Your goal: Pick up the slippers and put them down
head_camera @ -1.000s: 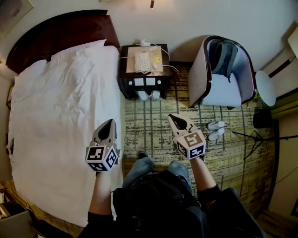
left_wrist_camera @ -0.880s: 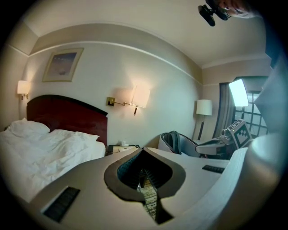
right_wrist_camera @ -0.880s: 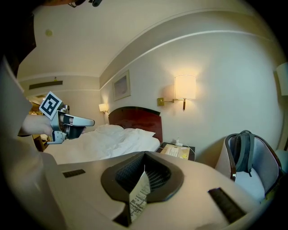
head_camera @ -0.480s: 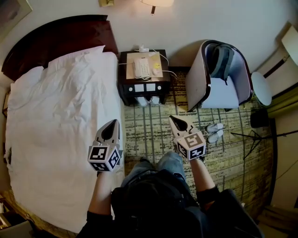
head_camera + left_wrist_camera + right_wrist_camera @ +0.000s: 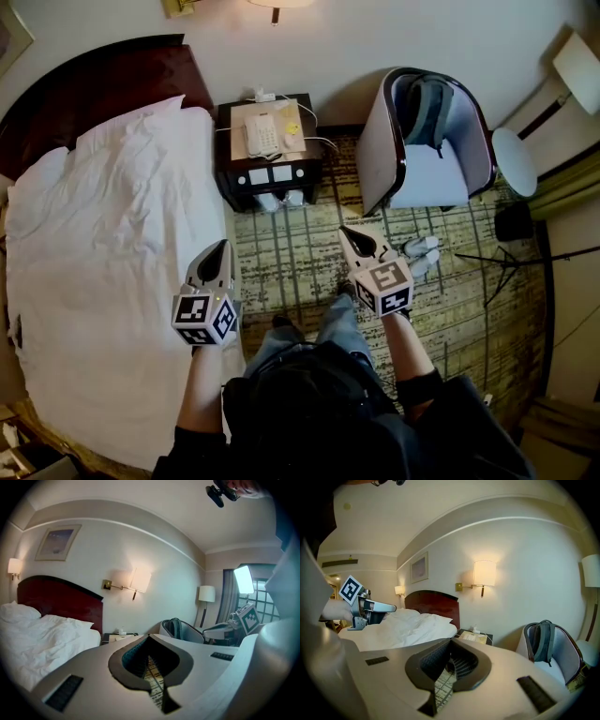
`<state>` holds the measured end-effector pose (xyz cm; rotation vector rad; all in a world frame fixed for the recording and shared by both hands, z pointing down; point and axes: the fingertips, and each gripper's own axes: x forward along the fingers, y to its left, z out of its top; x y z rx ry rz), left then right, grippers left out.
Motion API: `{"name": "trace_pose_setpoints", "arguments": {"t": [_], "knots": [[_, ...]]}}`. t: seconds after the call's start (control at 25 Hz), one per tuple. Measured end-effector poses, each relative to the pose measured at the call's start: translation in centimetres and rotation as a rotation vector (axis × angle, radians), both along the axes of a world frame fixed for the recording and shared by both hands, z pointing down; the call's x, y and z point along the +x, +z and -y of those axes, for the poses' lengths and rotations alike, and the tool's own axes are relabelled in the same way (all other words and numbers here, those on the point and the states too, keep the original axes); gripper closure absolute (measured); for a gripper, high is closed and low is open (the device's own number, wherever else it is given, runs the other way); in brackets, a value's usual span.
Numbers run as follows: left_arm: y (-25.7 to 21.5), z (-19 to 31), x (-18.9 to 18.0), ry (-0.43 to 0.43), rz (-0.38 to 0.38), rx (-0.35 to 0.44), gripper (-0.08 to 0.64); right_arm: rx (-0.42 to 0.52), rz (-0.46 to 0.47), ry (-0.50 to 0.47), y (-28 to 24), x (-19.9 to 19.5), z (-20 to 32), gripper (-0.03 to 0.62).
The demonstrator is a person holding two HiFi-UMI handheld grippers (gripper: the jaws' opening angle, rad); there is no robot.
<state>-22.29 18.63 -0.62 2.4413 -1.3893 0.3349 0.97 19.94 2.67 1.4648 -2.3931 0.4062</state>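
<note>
A pair of white slippers [image 5: 420, 253] lies side by side on the patterned carpet [image 5: 291, 262], in front of the armchair. My right gripper [image 5: 345, 232] hangs above the carpet just left of the slippers, shut with nothing in it. My left gripper [image 5: 221, 246] is over the bed's edge, also shut and empty. In the right gripper view the jaws [image 5: 451, 641] meet at the tips, with carpet showing below them. The left gripper view shows its jaws [image 5: 149, 637] closed the same way. The slippers show in neither gripper view.
A bed with white bedding [image 5: 103, 234] fills the left. A dark nightstand [image 5: 225, 173] with a phone stands by the wall. An armchair [image 5: 422, 173] holds a backpack [image 5: 427, 108]. A round side table [image 5: 514, 161] and a black stand [image 5: 506, 272] are at the right.
The whole view has shifted as the person stepped forward. The slippers now lie closer to my right gripper in the picture. Both grippers stay shut.
</note>
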Motion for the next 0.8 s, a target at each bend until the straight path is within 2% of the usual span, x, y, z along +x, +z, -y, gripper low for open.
{"name": "trace_pose_setpoints", "arguments": {"t": [0.24, 0.8], "knots": [[0.6, 1.2, 5.7, 0.000, 0.018, -0.015, 0.560, -0.007, 0.015, -0.012, 0.8, 5.3, 2.2, 0.591], [1.0, 5.0, 15.5, -0.047, 0.017, 0.002, 0.560, 0.007, 0.012, -0.098, 0.8, 13.5, 5.9, 0.591]]}}
